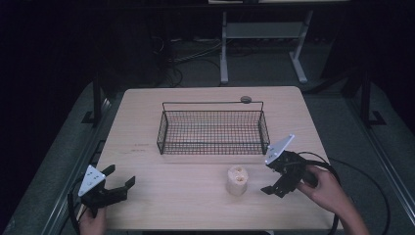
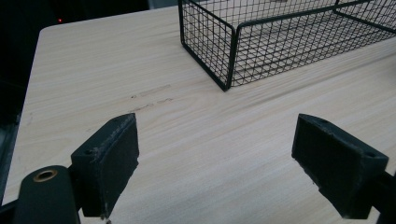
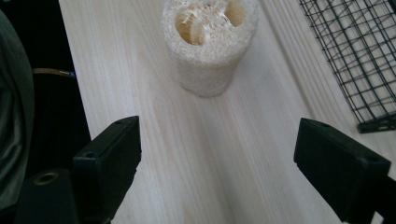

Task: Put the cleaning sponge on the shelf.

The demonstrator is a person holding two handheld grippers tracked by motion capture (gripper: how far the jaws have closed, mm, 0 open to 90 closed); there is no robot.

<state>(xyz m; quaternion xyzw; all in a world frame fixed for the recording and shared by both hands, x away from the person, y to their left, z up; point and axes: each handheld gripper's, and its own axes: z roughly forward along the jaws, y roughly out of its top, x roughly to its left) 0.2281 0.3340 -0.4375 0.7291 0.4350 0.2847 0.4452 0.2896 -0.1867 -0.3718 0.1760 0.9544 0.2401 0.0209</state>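
High view: wire basket (image 1: 213, 131) holds nothing; loofah (image 1: 237, 180) stands outside; both tongs gape, unladen.

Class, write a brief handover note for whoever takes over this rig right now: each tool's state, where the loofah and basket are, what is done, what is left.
Left tool: open, holding nothing, near the table's front left corner.
Right tool: open, holding nothing, aimed at the loofah just beside it, not touching.
Loofah: upright on the table, in front of the basket, apart from it.
Basket: holds nothing, mid-table.
Done: approach only; nothing gripped.
Left: probably grip the loofah with the right tool and place it in the basket.
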